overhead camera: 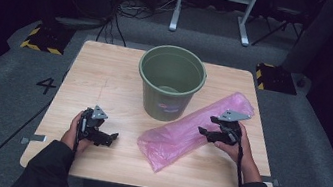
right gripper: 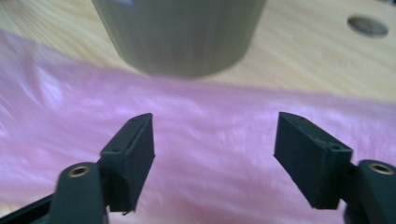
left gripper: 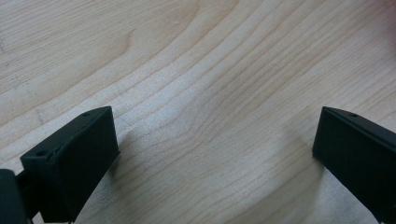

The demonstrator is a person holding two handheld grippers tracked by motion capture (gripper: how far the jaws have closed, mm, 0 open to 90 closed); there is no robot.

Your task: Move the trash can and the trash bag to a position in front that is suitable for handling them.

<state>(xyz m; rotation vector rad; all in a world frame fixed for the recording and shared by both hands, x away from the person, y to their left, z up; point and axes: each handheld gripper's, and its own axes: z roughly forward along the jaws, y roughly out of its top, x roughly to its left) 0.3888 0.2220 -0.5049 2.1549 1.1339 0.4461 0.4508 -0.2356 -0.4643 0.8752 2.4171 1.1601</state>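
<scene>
One green bucket and one pink plastic bag are seen on the table, the bag just right of the bucket. The right gripper is held over the bag, jaws apart, nothing gripped; the left gripper is rested low on bare wood, wide open

A pale wooden surface carries a green bucket and, just beside it, a seemingly folded pink plastic bag.

Pink bag (glossy), green bucket.
</scene>
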